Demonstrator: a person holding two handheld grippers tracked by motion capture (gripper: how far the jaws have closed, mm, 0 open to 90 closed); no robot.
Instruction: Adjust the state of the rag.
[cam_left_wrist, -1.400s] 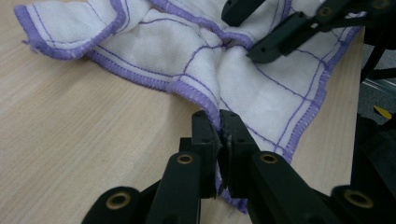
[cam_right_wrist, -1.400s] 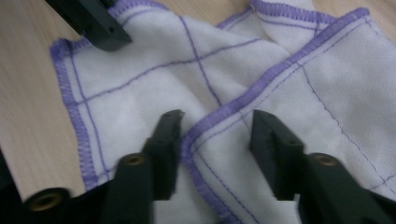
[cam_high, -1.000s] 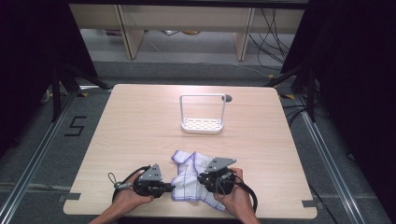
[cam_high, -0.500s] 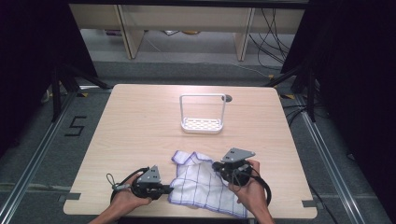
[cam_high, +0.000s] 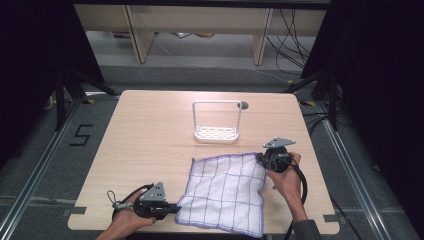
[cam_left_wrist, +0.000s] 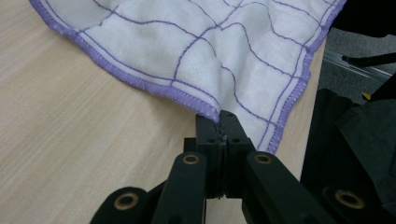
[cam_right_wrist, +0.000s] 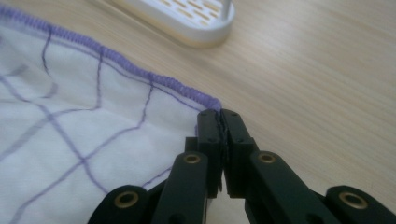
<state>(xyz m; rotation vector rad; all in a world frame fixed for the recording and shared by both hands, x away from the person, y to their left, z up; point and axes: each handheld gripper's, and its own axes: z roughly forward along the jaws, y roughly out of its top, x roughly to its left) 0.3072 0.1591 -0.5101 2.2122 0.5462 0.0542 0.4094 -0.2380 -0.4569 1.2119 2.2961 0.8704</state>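
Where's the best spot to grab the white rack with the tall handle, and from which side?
Grip the top bar of the rack's hoop handle, coming straight down from above with the tongs across the bar. The hoop stands upright over a low slotted tray, its bar thin and free all round. The tray sits flat on the table, leaving little to pinch from the side.

claw (cam_left_wrist: 219, 126): black jaws, brass rivets | grey top plate | black cable

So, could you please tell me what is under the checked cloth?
The cloth lies spread on the wooden table, its near corner overhanging the edge. Anything beneath its middle is covered. Left gripper and right gripper each pinch a corner.
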